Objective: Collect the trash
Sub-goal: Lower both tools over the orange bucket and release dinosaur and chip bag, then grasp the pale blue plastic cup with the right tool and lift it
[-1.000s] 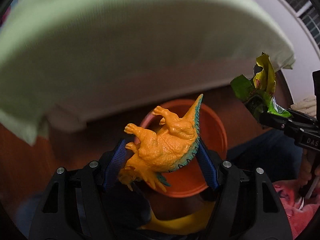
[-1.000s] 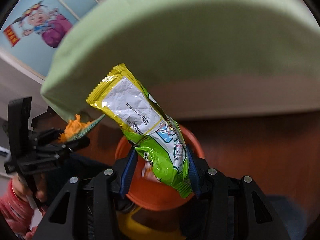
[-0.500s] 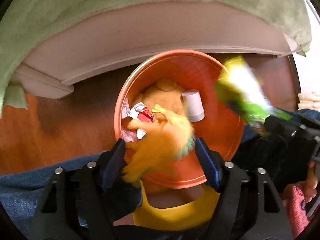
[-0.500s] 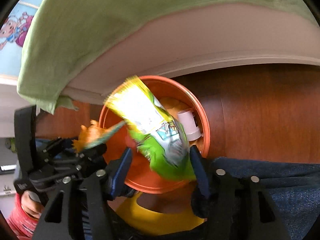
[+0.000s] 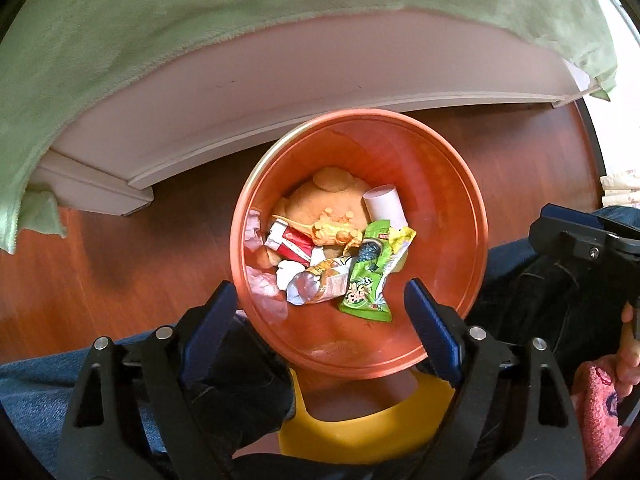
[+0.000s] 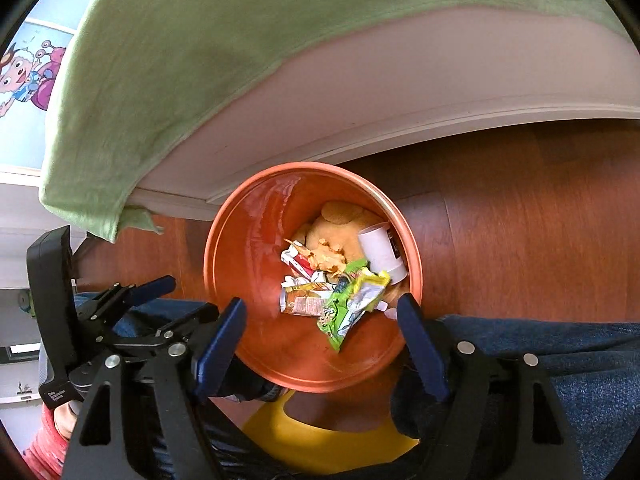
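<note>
Left wrist view: the left gripper (image 5: 322,306), spread wide and empty, hangs above an orange bin (image 5: 448,184) on the floor — a green wrapper (image 5: 366,280) tops the trash inside. Right wrist view: the right gripper (image 6: 322,320), equally wide and empty, frames the same bin.

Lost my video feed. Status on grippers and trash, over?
Left gripper open, empty. Right gripper open, empty. Green wrapper and orange dinosaur lie in the orange bin among other litter. Nothing blocking the bin mouth.
</note>
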Motion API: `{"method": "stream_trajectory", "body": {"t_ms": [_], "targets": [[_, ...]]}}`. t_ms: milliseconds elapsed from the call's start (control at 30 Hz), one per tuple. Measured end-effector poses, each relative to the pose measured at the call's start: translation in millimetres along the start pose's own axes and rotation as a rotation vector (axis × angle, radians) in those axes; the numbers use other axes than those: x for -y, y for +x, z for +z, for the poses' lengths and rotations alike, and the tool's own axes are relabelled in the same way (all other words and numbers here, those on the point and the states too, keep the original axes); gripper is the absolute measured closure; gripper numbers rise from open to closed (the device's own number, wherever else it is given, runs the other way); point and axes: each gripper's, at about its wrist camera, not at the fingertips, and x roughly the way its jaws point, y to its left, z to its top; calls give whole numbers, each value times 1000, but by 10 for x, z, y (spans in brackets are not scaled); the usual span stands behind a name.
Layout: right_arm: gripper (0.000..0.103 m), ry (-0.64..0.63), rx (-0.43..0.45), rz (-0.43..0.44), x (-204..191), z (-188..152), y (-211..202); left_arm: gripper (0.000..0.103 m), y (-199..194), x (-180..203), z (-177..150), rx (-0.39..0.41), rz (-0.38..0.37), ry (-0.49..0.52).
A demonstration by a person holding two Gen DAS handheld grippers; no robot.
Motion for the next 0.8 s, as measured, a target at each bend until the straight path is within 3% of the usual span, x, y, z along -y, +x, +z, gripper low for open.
{"method": "stream_trajectory", "body": {"t_ms": [300,433,633,800], "targets": [[27,-15,21,2,-3,0,-74,20,-131,14,-25,50,18,15],[27,-53,76,-10,-84,36,-243,20,-271,3,-10,82,8,17],[27,-164,235,-15,-333,233,-776,20,-688,-1,81,190,17,32],[24,-247,405,-7,-556,548,-1279,20,-1191,-38,229,331,29,28]]}}
